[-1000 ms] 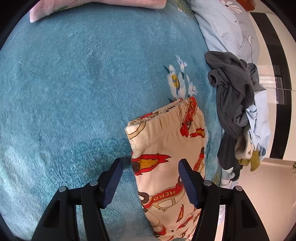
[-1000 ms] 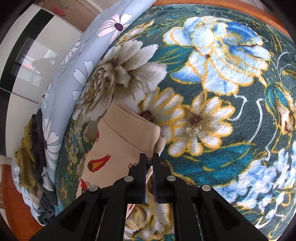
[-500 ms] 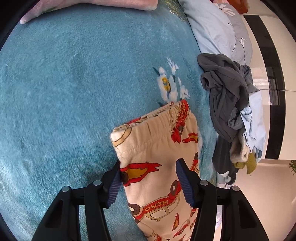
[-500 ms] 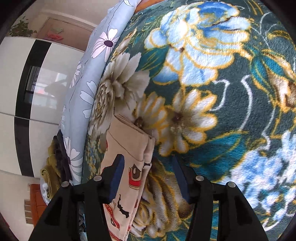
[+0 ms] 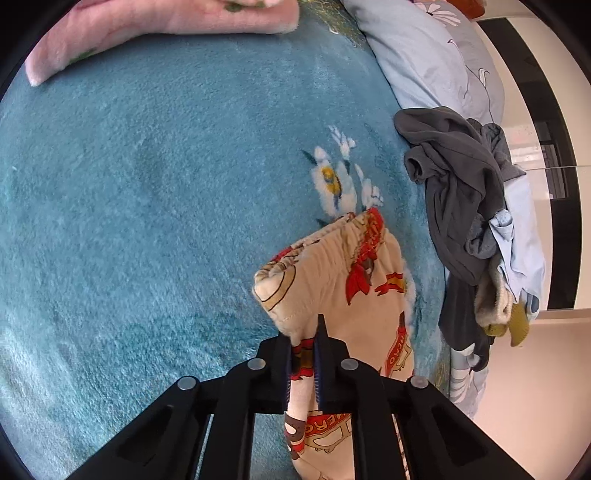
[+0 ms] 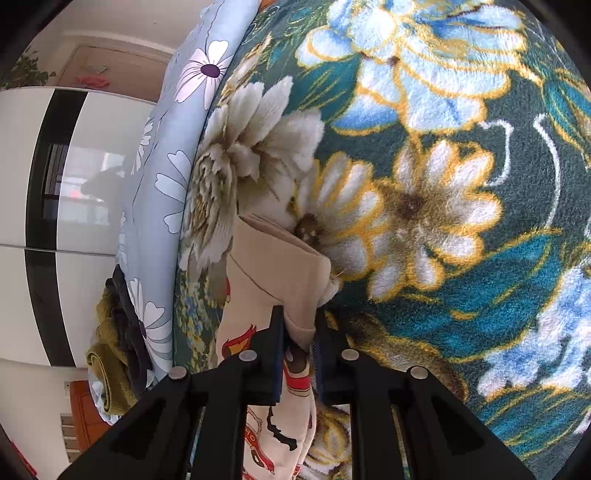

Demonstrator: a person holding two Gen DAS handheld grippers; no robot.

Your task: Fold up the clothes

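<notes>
Beige children's pants [image 5: 343, 280] printed with red cars and flames lie folded lengthwise on the teal blanket. My left gripper [image 5: 304, 354] is shut on their near edge by the elastic waistband end. In the right wrist view the same pants [image 6: 266, 269] show their plain cuff end, and my right gripper [image 6: 297, 343] is shut on that end's edge. The middle of the pants is hidden below both grippers.
A pile of dark grey, light blue and mustard clothes [image 5: 465, 206] lies at the right, also seen in the right wrist view [image 6: 118, 332]. A pink folded blanket [image 5: 147, 22] lies at the far side. A light blue flowered quilt [image 6: 173, 147] borders the teal flowered blanket [image 6: 443, 206].
My left gripper has closed on the waistband end of the pants. My right gripper opened half a second ago and has closed again on the cuff end.
</notes>
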